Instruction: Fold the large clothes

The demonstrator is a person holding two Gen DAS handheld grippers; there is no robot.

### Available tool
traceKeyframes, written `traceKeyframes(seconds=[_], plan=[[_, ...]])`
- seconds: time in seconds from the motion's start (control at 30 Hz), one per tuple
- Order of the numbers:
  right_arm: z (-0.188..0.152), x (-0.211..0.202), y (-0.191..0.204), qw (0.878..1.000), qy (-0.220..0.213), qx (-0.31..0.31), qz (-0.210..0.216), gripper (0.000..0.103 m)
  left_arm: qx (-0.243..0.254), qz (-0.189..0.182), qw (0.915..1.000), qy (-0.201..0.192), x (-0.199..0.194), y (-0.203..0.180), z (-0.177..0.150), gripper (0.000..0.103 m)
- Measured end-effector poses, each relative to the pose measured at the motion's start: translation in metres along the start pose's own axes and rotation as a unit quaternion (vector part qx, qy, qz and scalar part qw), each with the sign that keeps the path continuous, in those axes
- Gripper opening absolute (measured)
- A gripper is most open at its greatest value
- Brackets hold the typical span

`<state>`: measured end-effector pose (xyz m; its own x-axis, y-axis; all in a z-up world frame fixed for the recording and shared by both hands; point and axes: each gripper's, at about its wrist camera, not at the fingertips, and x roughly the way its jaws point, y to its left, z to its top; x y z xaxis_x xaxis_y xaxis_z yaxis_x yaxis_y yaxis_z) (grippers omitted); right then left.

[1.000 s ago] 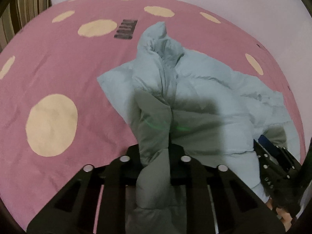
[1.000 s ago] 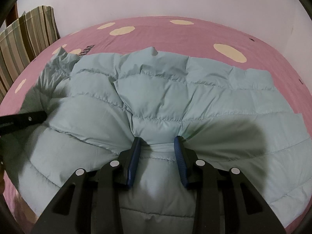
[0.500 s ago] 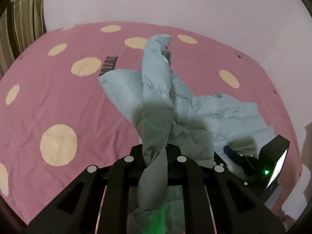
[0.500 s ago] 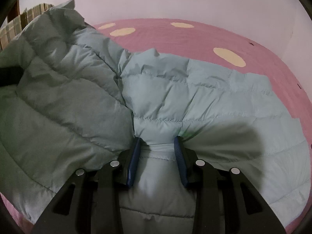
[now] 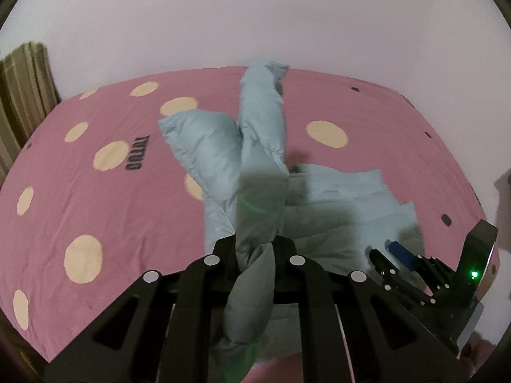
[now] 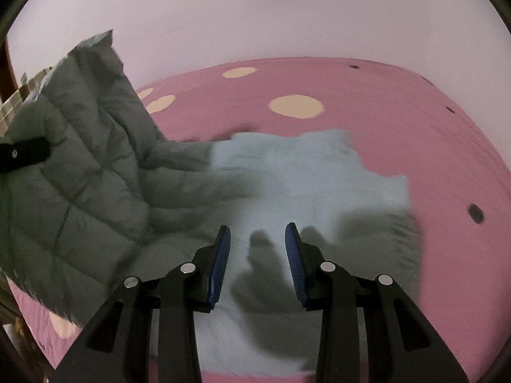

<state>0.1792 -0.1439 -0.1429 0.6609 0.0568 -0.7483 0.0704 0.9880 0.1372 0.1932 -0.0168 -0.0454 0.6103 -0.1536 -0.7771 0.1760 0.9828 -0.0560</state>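
A pale blue quilted puffer jacket (image 5: 345, 204) lies on a pink bed cover with cream dots. My left gripper (image 5: 255, 249) is shut on a bunched part of the jacket and holds it lifted, with a sleeve (image 5: 262, 118) standing up. In the right wrist view the lifted part (image 6: 80, 175) hangs at the left while the rest of the jacket (image 6: 306, 172) lies flat. My right gripper (image 6: 257, 245) is open and empty just above the flat part. It also shows at the lower right of the left wrist view (image 5: 399, 255).
The pink bed cover (image 5: 95, 198) reaches to a plain white wall (image 5: 255, 16) behind. A striped curtain or cushion (image 5: 22, 89) stands at the far left. Bare cover lies to the left of the jacket and beyond it (image 6: 399, 95).
My right gripper has opened and let go of the jacket, which dropped flat beneath it. My left gripper has lifted its bunched part higher.
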Motion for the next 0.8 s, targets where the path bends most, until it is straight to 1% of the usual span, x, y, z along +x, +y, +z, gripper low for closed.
traceKeyframes(seconds=[0.13,0.23,0.4,0.63,0.73,0.8], plan=[[-0.009,-0.012,-0.039,1.000,-0.002,0.025,-0.008,0.036,0.032,-0.004,0.9995,0.004,0.011,-0.051,0.001,0.010],[-0.013,-0.017,-0.065,0.999,-0.004,0.045,-0.012,0.036,0.053,-0.002,0.9985,0.009,0.022,-0.081,-0.001,0.010],[-0.023,-0.020,-0.088,0.998,0.002,0.064,-0.023,0.036,0.066,-0.005,0.9973,0.030,0.053,-0.126,-0.014,0.010],[-0.035,-0.020,-0.109,0.996,0.011,0.084,-0.035,0.036,0.061,-0.003,0.9967,0.053,0.092,-0.164,-0.042,0.010],[-0.039,-0.022,-0.116,0.995,0.013,0.095,-0.041,0.036,0.071,0.005,0.9963,0.049,0.096,-0.177,-0.049,0.011],[-0.041,-0.025,-0.118,0.994,0.014,0.098,-0.044,0.036,0.074,0.000,0.9963,0.044,0.093,-0.183,-0.050,0.014]])
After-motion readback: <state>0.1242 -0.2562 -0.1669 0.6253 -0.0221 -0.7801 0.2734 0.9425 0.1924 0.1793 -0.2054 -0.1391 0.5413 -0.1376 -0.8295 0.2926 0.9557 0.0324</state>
